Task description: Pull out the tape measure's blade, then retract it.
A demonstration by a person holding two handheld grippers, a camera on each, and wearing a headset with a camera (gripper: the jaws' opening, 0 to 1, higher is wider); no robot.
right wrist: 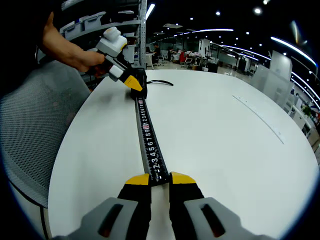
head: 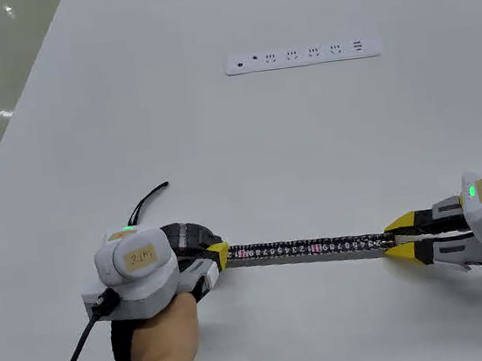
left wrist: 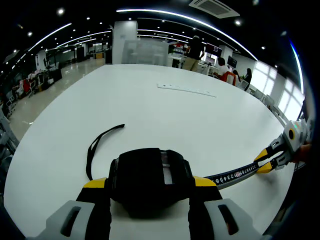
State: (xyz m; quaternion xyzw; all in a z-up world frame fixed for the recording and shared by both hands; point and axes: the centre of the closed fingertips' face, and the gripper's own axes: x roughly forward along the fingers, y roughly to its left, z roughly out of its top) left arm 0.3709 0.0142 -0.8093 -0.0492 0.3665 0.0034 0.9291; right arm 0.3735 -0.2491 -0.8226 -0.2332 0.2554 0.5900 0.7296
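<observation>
Left gripper (left wrist: 150, 183) clamps the tape measure's case (left wrist: 150, 172); right gripper (right wrist: 160, 178) pinches the blade (right wrist: 146, 130) (drawn out, seemingly touching the table (right wrist: 215, 135)).

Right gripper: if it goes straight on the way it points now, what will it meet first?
Probably the tape measure's case, held in the left gripper. The right gripper, shut on the blade, points along it toward the case; nothing else lies between.

L gripper (head: 214, 265): lower left of head view, jaws pointing right, clamped either side of tape measure (head: 188, 238).
R gripper (head: 398, 238): lower right edge, jaws pointing left, pinched on end of blade (head: 311, 248).
L hand (head: 160, 344): bottom left, under gripper body, wrist bare.
</observation>
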